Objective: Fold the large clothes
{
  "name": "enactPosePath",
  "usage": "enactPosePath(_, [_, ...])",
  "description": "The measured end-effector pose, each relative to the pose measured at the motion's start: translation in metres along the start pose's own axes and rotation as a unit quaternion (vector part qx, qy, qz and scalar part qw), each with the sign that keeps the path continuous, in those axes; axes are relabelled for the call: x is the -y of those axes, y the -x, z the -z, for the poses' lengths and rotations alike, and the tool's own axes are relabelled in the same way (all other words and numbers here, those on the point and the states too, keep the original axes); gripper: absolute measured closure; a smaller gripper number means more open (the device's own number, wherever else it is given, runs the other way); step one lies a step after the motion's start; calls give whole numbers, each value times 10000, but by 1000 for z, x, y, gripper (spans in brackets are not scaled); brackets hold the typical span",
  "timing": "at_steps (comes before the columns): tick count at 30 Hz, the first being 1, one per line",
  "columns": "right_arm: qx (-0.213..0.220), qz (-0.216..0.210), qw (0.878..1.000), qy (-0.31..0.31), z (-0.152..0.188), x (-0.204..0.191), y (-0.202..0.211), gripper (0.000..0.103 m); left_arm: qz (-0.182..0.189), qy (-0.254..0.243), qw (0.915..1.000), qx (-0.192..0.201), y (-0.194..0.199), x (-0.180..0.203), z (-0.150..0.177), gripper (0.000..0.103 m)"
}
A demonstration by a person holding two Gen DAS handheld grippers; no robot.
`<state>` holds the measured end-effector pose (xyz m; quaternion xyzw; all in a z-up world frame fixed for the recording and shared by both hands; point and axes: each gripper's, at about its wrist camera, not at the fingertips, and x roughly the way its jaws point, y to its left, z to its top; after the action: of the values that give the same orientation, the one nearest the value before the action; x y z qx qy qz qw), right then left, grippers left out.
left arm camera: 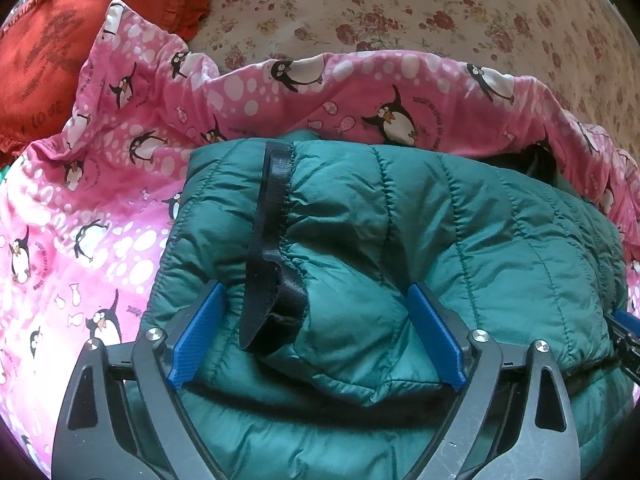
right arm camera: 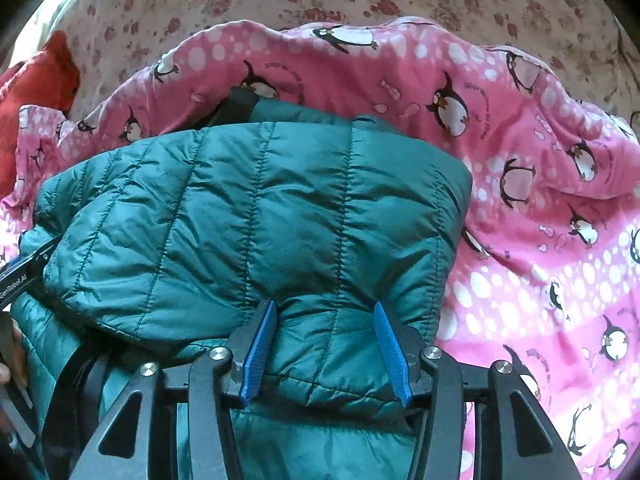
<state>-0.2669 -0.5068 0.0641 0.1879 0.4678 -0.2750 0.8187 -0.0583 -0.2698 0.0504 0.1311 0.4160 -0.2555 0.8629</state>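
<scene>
One green quilted puffer jacket (left arm camera: 400, 240), folded over itself into a thick bundle, lies on top of one pink penguin-print blanket (left arm camera: 100, 208). One black strap (left arm camera: 272, 240) with a plastic tab runs across the jacket's left part in the left wrist view. One red cloth with a frilled edge (left arm camera: 48, 52) sits at the far left, touching the blanket's edge. One floral sheet (left arm camera: 400, 8), cream with dark red roses, covers the surface beyond and under everything.

Two grippers, each with two blue pads.
- Left gripper (left arm camera: 316, 332): jaws spread wide, straddling a puffed fold of the jacket with the strap end between them. Pads sit beside the fabric without squeezing it; reads as open.
- Right gripper (right arm camera: 325, 350): jaws partly closed, blue pads (right arm camera: 260, 352) pressing in on both sides of a quilted fold at the jacket's near edge; fabric bulges between them. Reads as gripping the jacket.

No containers in view.

In the right wrist view, part of the other gripper's black frame and a bit of a hand (right arm camera: 12, 356) show at the left edge, beside the jacket. Blanket is rumpled, its far edge ridged up behind the jacket. Sunlight falls across the bedding.
</scene>
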Motion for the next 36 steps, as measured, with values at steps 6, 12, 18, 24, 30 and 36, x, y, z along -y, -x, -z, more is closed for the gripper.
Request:
enactPosePath(6, [-29, 199, 9998, -94, 1, -11, -2, 55, 56, 5, 10000, 17, -3, 2, 1, 2])
enactPosePath(12, [17, 93, 9998, -193, 2, -11, -3, 52, 84, 49, 9999, -52, 2, -2, 1, 1])
enactPosePath(18, [367, -449, 9975, -397, 14, 6, 49, 47, 325, 455, 9984, -28, 42, -29, 10, 1])
enactPosePath(24, [248, -782, 9966, -121, 41, 1, 82, 45, 396, 518, 9979, 32, 88, -58, 32, 1])
enactPosePath(30, [-33, -1059, 9944, 27, 77, -11, 102, 45, 289, 135, 9995, -57, 129, -80, 75, 1])
enactPosePath(36, [-275, -1135, 9925, 350, 116, -17, 116, 45, 263, -80, 9994, -194, 159, -102, 118, 1])
